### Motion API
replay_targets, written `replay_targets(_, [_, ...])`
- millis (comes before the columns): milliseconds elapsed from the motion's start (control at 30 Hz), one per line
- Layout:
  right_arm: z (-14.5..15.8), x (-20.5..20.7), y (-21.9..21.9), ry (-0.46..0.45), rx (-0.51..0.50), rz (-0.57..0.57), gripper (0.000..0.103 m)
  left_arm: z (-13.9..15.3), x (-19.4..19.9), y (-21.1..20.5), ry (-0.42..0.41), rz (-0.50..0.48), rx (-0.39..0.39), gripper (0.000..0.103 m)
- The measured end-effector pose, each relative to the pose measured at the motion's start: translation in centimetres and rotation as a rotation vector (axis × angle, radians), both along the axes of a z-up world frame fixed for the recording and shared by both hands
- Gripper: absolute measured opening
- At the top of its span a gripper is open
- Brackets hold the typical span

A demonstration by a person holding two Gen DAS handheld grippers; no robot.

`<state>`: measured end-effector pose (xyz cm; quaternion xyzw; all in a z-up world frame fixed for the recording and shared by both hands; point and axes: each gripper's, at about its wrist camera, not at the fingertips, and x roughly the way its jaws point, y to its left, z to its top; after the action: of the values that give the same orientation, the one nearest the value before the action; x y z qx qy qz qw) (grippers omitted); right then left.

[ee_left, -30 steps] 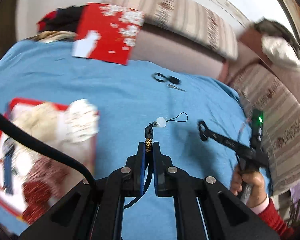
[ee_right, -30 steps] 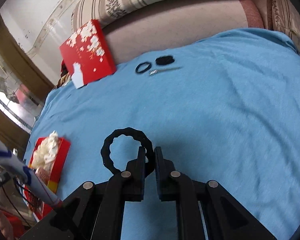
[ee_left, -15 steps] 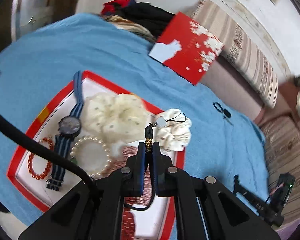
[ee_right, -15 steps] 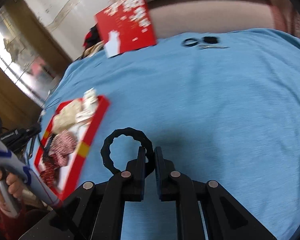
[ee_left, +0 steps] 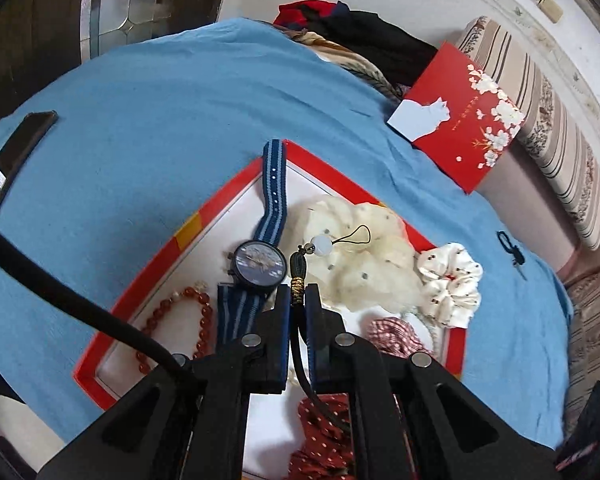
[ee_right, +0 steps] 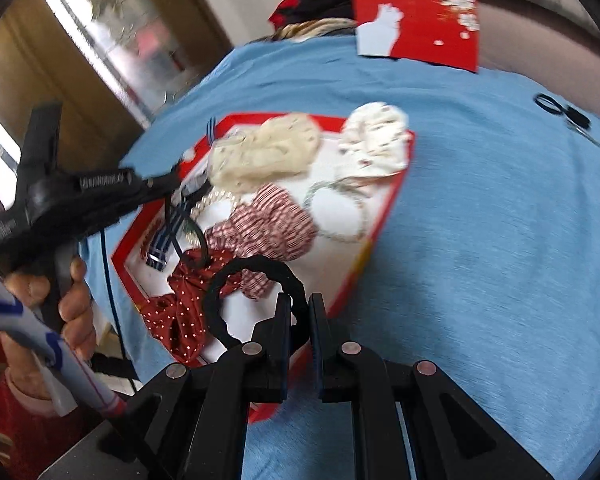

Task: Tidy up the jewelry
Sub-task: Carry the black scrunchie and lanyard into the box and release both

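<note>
My left gripper point(ee_left: 298, 294) is shut on a black cord charm point(ee_left: 299, 268) with a white bead point(ee_left: 323, 245), held above the red-rimmed tray point(ee_left: 220, 196). In the tray lie a blue-strapped watch point(ee_left: 259, 266), a red bead bracelet point(ee_left: 198, 322), cream scrunchies point(ee_left: 364, 256) and red fabric pieces point(ee_left: 324, 436). My right gripper point(ee_right: 300, 304) is shut on a black hair ring point(ee_right: 252, 276), hanging over the tray's near corner point(ee_right: 372, 240). In the right wrist view the left gripper point(ee_right: 172, 178) reaches over the tray from the left, a hand point(ee_right: 70, 292) on its handle.
A blue cloth point(ee_left: 140, 128) covers the surface. A red box lid point(ee_left: 456, 116) leans at the back against striped cushions point(ee_left: 556, 128). A dark phone point(ee_left: 16, 148) lies far left. Small black hair ties point(ee_right: 562, 110) lie on the cloth at the right.
Both grippers have swung left across the cloth to the tray, rolling as they went. Each still holds its item: the cord charm on the left, the black ring on the right.
</note>
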<state>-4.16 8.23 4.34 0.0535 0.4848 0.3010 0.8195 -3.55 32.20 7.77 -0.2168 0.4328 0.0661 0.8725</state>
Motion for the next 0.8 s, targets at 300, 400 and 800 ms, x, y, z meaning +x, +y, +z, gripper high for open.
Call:
replay_targets(300, [-1.9,-1.5,3.9,-0.029,-0.123,0.082,0.010,-0.3,1.2,-0.7,0.002,-0.018,0.030,0.007])
replay_targets(400, [-2.0,-1.9,4.3,-0.038,-0.137,0.091,0.011,-0.3,1.7,-0.9,-0.008,-0.025,0.029,0.006])
replay_targets(800, [0.0,-3.1,3.9,-0.081,-0.125,0.067,0.045,0.8,0.8,-1.6,-0.065,-0.027,0.035,0.026])
